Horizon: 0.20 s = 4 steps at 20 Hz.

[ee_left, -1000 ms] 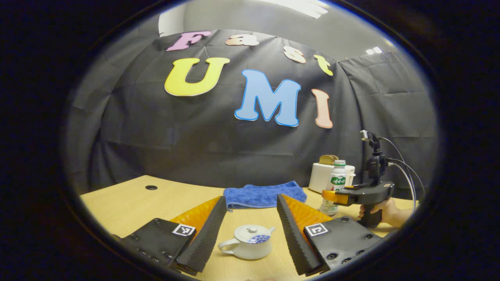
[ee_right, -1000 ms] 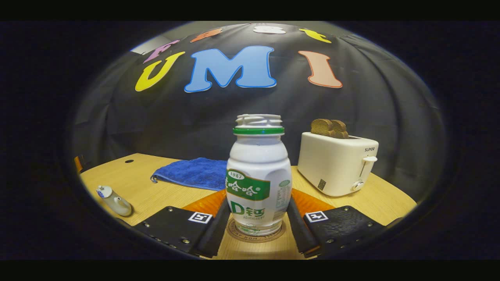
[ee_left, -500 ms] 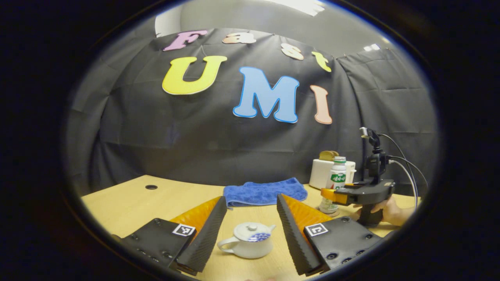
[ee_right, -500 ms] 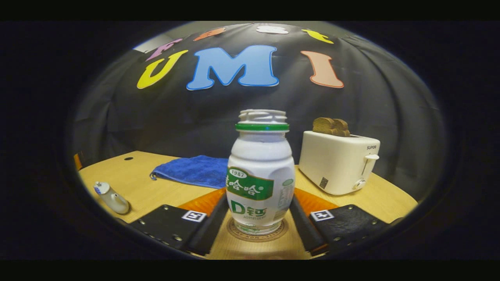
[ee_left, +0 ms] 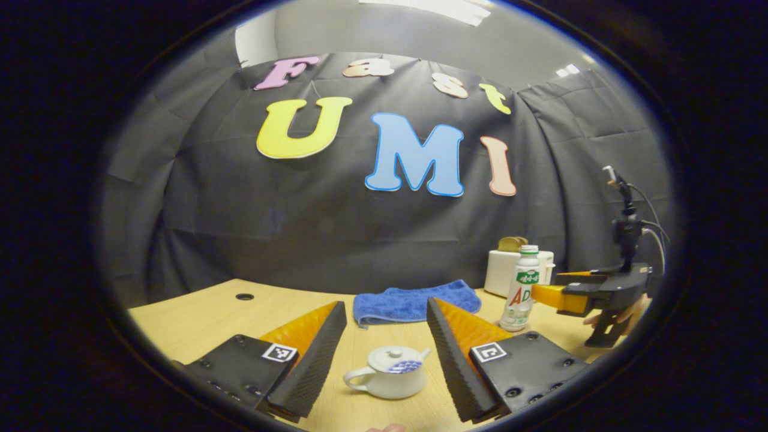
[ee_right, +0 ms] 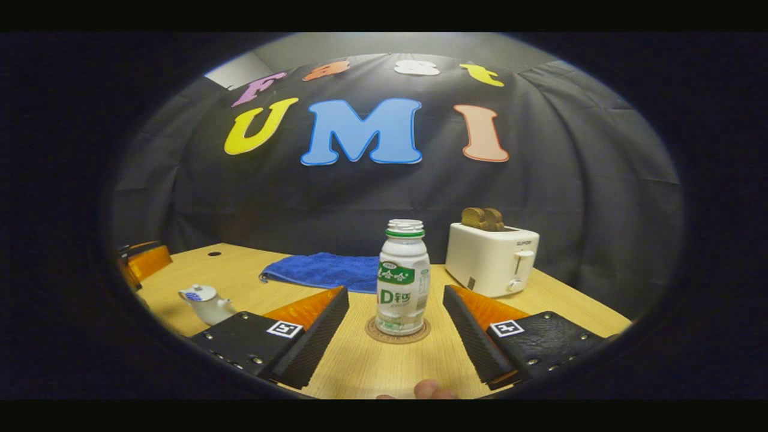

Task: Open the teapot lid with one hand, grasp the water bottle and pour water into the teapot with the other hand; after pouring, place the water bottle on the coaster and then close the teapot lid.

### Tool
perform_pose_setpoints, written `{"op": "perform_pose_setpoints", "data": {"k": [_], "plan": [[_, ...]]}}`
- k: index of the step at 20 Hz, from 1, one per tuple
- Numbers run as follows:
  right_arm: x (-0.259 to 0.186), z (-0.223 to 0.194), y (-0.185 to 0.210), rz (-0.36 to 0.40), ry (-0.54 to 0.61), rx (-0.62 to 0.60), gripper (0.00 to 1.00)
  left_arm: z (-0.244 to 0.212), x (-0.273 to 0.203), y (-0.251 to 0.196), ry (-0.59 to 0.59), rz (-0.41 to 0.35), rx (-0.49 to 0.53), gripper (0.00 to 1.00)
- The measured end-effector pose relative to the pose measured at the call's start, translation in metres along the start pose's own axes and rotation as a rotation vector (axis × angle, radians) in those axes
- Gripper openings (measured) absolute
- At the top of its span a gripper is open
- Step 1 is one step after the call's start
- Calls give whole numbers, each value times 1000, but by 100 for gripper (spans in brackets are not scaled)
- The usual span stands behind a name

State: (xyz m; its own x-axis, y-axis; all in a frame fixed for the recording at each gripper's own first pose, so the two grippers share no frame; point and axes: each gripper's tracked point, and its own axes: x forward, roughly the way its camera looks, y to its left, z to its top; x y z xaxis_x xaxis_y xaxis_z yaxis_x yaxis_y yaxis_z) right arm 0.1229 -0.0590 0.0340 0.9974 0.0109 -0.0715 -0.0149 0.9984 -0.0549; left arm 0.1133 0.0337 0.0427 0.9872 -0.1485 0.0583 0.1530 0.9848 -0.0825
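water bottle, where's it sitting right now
In the right gripper view the water bottle stands upright on the coaster, centred ahead of the open fingers, toaster behind on its right.

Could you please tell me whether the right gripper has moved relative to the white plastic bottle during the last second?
Yes. The right gripper has opened and backed away from the white plastic bottle, which stands on the round brown coaster.

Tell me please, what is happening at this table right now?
A person holds a gripper in each hand. The water bottle stands upright on the coaster, and the right gripper is open, apart from it. The left gripper is open too, with the teapot between its fingers, untouched. The lid sits on the teapot.
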Motion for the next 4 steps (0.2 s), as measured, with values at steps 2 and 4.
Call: {"op": "perform_pose_setpoints", "data": {"k": [2,4], "plan": [[-43,-3,17,-9,-43,-13,98,-13,-23,-27,38,-18,9,94],[-78,-17,39,-9,-60,-27,98,-19,-52,-43,29,5,49,96]]}}
